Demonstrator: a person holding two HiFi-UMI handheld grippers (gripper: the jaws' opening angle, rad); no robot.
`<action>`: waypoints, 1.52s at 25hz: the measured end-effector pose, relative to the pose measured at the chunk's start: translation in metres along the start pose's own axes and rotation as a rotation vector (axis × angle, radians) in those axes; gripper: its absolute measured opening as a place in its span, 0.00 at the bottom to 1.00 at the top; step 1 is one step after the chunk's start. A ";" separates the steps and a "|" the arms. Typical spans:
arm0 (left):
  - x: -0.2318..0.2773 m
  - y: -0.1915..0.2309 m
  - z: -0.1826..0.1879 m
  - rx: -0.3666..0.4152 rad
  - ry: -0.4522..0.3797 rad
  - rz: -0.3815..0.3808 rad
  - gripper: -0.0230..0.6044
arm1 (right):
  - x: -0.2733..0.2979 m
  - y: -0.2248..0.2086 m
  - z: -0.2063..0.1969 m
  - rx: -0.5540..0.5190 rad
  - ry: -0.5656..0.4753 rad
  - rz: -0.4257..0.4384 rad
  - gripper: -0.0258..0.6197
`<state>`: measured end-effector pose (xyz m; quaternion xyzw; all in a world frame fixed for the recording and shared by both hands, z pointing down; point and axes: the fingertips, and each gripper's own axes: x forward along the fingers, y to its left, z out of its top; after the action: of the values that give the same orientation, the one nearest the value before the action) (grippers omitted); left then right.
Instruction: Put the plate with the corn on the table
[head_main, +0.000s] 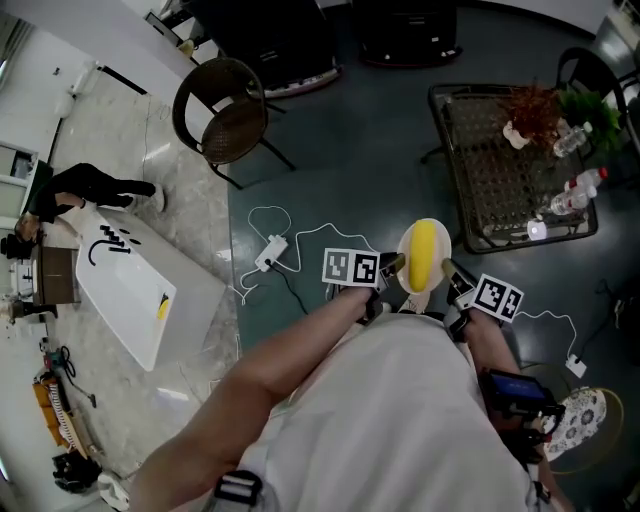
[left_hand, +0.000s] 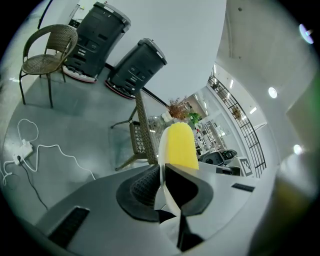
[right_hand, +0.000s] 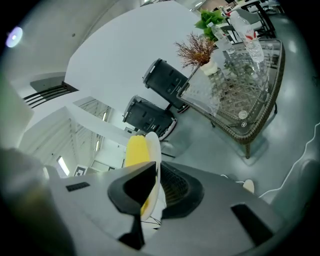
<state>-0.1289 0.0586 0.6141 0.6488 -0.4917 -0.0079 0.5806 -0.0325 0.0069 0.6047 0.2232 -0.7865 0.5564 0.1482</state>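
The plate (head_main: 418, 272) sits just right of centre in the head view, carried in the air between the two claws and well above the grey floor, with the yellow corn (head_main: 425, 252) lying on it. The left gripper (head_main: 392, 264) takes the rim on the plate's left and the right gripper (head_main: 448, 270) takes the rim on its right. The corn's long axis runs roughly up and down the frame, across the line between them. In the left gripper view the plate shows edge-on, its white rim pinched between the two dark jaws low in the centre, and the corn stands beyond them. The right gripper view shows the same from the other side: jaws pressed onto the thin rim, corn to the left of it. Neither claw is spread and neither is bare. What the coming move turns on is where the glass-topped wicker table (head_main: 490, 190) lies. It fills the upper right of the head view, up and to the right of the plate and apart from it, so the right gripper is the nearer one. The table's far right part carries a potted plant (head_main: 530, 108) and some bottles (head_main: 580, 190), while its left part looks bare. I judge the plate has to travel up-right in the frame, both claws moving together so the corn does not roll.
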 end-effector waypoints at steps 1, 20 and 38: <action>0.003 0.001 0.004 -0.001 -0.003 -0.002 0.10 | 0.003 -0.001 0.004 0.000 -0.001 0.003 0.09; 0.061 -0.015 0.040 0.021 0.012 -0.032 0.10 | -0.002 -0.034 0.062 0.019 -0.046 -0.011 0.09; 0.111 0.010 0.131 0.109 0.181 -0.085 0.10 | 0.053 -0.051 0.127 0.132 -0.156 -0.095 0.09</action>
<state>-0.1544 -0.1091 0.6412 0.6979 -0.4091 0.0530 0.5855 -0.0495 -0.1362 0.6283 0.3123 -0.7460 0.5801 0.0976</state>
